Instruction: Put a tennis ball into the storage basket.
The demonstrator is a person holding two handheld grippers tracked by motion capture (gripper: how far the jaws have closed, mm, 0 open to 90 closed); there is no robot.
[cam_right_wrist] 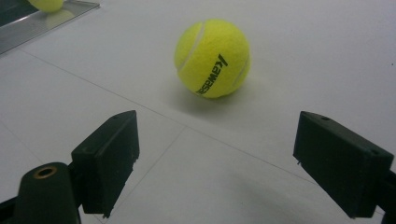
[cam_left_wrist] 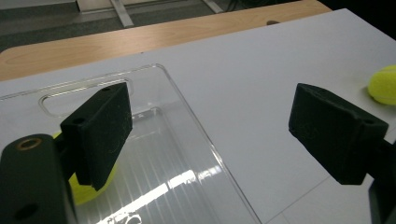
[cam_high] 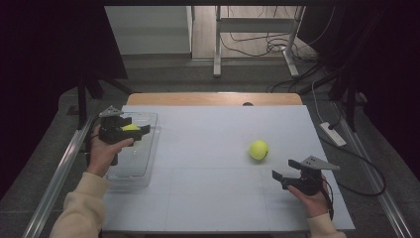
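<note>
Left gripper (cam_left_wrist: 210, 135): wide, empty, above tray (cam_left_wrist: 196, 126); ball (cam_left_wrist: 84, 189) already inside.
Right gripper (cam_right_wrist: 215, 163): wide, aimed at second ball (cam_right_wrist: 212, 58) for pickup.

I count two fuzzy yellow-green tennis balls: one (cam_right_wrist: 213, 58) lying on the bench just ahead of my right jaws, the other (cam_left_wrist: 86, 186) close beside my left jaws, partly hidden by one of them. There is one clear plastic tray (cam_left_wrist: 187, 154), below my left jaws. One white-topped bench (cam_high: 223, 188) carries everything.
</note>
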